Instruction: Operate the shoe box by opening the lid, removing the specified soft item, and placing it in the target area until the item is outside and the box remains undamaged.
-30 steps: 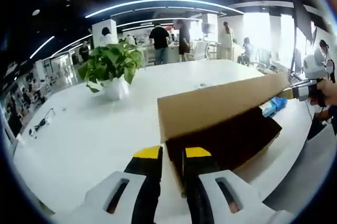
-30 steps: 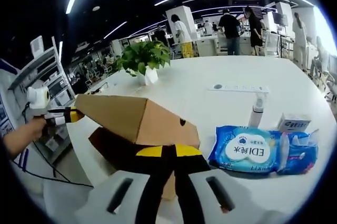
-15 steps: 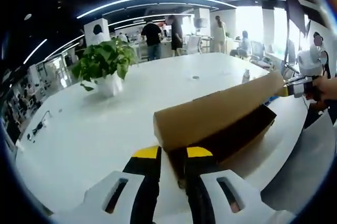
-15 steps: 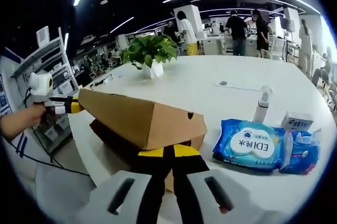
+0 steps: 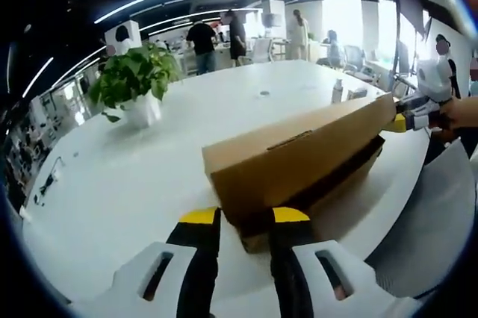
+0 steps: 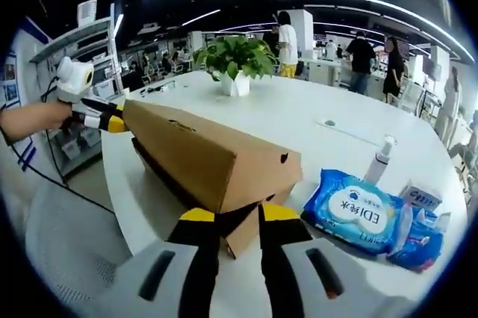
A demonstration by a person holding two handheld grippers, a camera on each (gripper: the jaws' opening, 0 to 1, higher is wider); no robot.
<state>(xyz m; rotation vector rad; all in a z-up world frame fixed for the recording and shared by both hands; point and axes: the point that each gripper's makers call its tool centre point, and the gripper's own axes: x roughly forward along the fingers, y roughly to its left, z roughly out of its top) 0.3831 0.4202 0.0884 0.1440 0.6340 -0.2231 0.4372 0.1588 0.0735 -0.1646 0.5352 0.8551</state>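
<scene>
A brown cardboard shoe box lies lengthwise on the white table (image 5: 112,176). Its lid (image 5: 299,157) hangs tilted just above the base (image 5: 340,195), with a narrow dark gap between them. My left gripper (image 5: 246,216) is shut on the lid's near end wall, and it appears at the lid's far end (image 6: 104,118) in the right gripper view. My right gripper (image 6: 237,213) is shut on the opposite end of the lid (image 6: 202,146), above the base (image 6: 246,234), and appears at the far end (image 5: 407,120) in the left gripper view. The box's inside is hidden.
A blue wet-wipes pack (image 6: 357,212), a spray bottle (image 6: 382,157) and a small carton (image 6: 422,197) lie beside the box. A potted plant (image 5: 138,79) stands farther along the table. A white mesh chair (image 6: 67,243) sits at the table's edge. People stand in the background.
The lid has come down toward the base, and the wide dark opening has shrunk to a slit. Both grippers still hold the lid's ends.
</scene>
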